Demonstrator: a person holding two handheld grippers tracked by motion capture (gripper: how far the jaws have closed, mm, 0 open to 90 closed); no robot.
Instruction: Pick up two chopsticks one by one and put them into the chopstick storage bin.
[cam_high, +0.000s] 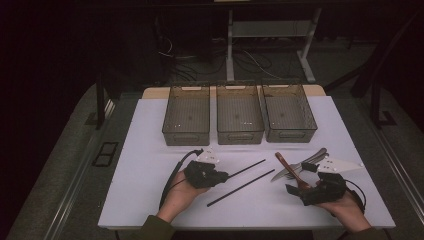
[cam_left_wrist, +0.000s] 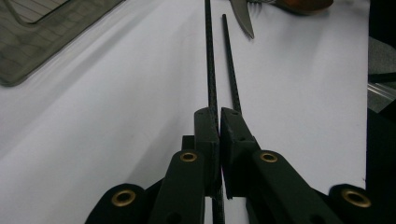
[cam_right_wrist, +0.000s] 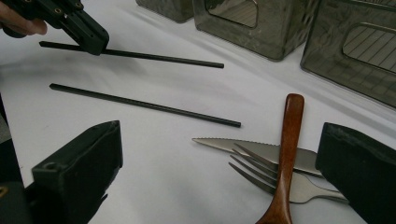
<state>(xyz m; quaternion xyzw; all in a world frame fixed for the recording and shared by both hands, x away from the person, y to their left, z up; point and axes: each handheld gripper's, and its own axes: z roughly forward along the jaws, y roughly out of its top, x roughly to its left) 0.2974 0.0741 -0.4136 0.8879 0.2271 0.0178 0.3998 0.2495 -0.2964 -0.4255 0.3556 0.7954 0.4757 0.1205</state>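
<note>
My left gripper (cam_high: 223, 175) is shut on one end of a thin black chopstick (cam_high: 247, 168), which points to the right, towards the cutlery. The left gripper view shows the jaws (cam_left_wrist: 218, 117) pinched on this chopstick (cam_left_wrist: 211, 56). A second black chopstick (cam_high: 241, 187) lies loose on the white table beside it. My right gripper (cam_high: 300, 178) stands wide open at the table's right. A wooden spoon (cam_right_wrist: 289, 135) lies between its jaws (cam_right_wrist: 222, 140), untouched, across a steel knife (cam_right_wrist: 254, 147) and a fork (cam_right_wrist: 275, 179). The right gripper view also shows the left gripper (cam_right_wrist: 88, 37) with its chopstick (cam_right_wrist: 163, 57) slightly off the table.
Three empty smoked-plastic bins (cam_high: 186, 117) (cam_high: 239, 117) (cam_high: 289, 115) stand in a row at the back of the white table (cam_high: 145, 165). A white triangular plate (cam_high: 345, 165) rides on the right gripper. Beyond the table lie dark floor, desk legs and cables.
</note>
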